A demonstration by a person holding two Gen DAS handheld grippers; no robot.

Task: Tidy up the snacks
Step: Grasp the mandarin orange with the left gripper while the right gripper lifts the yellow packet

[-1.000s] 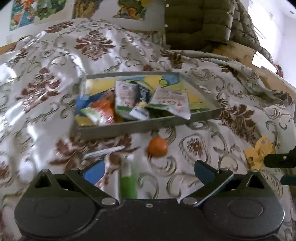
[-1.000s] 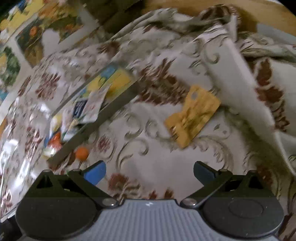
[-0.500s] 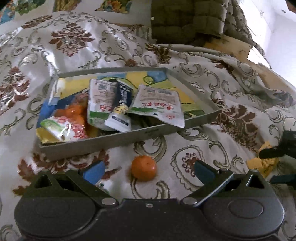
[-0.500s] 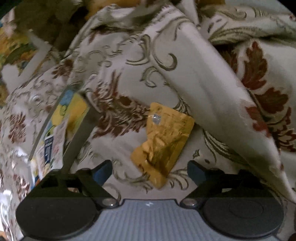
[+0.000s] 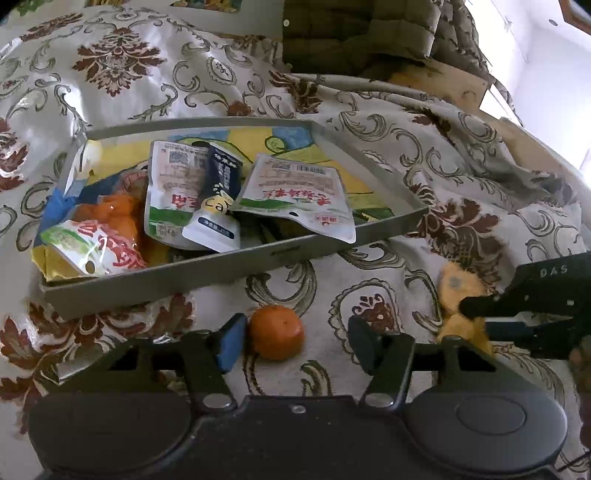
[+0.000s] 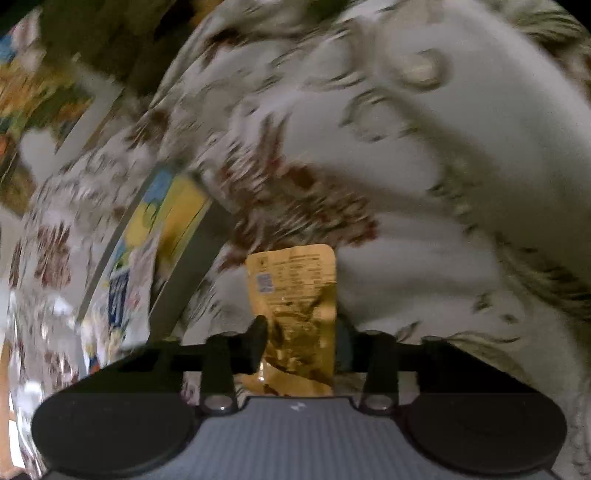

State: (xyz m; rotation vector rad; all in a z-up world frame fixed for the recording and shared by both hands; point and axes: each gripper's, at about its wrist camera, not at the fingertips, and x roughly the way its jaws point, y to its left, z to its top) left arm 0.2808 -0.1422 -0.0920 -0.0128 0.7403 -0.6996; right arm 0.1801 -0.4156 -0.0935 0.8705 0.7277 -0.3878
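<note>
A grey tray (image 5: 236,264) on the patterned cloth holds several snack packets and oranges. A loose orange (image 5: 276,331) lies on the cloth just in front of the tray, between the fingers of my left gripper (image 5: 295,341), which stands open around it with its left pad touching or nearly so. My right gripper (image 6: 299,343) is shut on a yellow snack packet (image 6: 293,295). In the left wrist view that packet (image 5: 456,286) sits at the right with the right gripper's fingers (image 5: 480,304) on it. The tray's near corner (image 6: 177,266) shows left of the packet.
The cloth (image 5: 461,221) lies in raised folds to the right of the tray and behind the yellow packet. A dark quilted cushion (image 5: 354,33) sits at the back. A wooden edge (image 5: 443,81) shows at the back right.
My left gripper moved forward until the orange sits between its fingers, which narrowed. My right gripper closed in on the yellow packet and shut on it.
</note>
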